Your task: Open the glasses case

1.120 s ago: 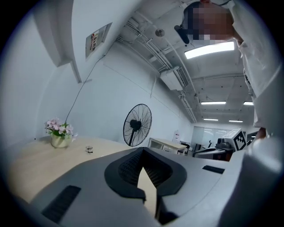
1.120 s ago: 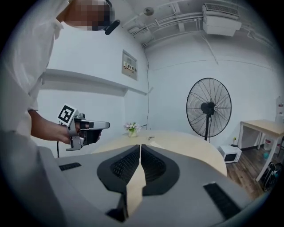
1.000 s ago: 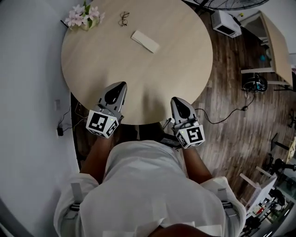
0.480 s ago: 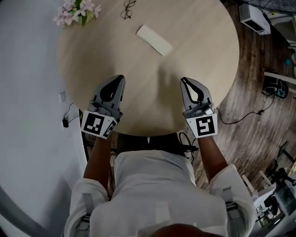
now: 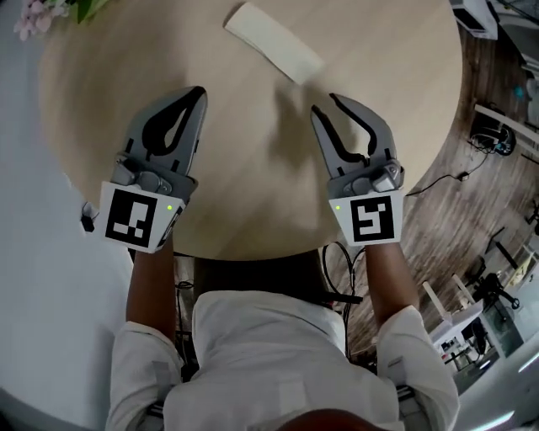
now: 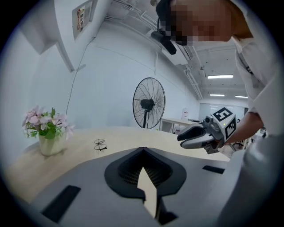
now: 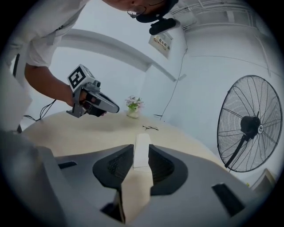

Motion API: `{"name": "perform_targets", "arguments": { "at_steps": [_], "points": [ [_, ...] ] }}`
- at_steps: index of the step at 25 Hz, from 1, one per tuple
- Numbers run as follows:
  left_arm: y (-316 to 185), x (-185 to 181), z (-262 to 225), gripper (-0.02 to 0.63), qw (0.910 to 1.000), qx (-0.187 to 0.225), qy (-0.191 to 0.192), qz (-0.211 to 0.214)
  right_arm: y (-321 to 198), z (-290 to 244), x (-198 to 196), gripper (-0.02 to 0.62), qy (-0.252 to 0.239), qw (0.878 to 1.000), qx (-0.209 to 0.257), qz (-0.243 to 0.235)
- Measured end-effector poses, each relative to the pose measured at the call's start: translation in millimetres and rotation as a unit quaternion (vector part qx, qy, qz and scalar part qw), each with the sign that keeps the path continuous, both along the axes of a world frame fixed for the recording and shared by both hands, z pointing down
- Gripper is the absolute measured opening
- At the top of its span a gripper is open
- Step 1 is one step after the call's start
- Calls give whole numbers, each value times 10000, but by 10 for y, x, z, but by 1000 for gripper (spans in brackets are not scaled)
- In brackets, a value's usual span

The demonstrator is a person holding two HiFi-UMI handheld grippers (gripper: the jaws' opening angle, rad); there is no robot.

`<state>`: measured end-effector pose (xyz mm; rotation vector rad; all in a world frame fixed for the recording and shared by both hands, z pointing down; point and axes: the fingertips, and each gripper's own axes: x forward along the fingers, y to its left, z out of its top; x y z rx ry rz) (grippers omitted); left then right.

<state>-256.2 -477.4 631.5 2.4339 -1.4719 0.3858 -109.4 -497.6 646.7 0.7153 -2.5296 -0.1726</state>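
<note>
Round wooden table [image 5: 253, 194] filling most of the head view; pink flowers [image 5: 42, 13] way off at the far left edge; left gripper [image 5: 200, 91] over the near left side, jaw tips pinched together, nothing in them; glasses case [image 5: 274, 42] lying flat and closed further back, between the two grippers, touching neither; right gripper [image 5: 324, 103] with jaws partly apart, holding nothing, case showing through the gap in the right gripper view; dark wood floor [image 5: 480, 194] off right.

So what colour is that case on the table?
The case is pale cream; the head view shows it best.
</note>
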Motion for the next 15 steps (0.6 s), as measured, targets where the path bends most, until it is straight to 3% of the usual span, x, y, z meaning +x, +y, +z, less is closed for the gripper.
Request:
{"name": "perform_targets", "arguments": {
  "at_steps": [3,8,15],
  "points": [
    [-21,-21,236,12,9992,-102,-271,267,23,118,-132,107,205,9995,212,-117],
    [-369,-19,482,12,9997,-30,-30,240,-187,579,-186,109,820,9958,378,-140],
    [-504,283,579,12,9970,307,-13,709,-244,986,-117,107,2079,9700,1151,-519]
  ]
}}
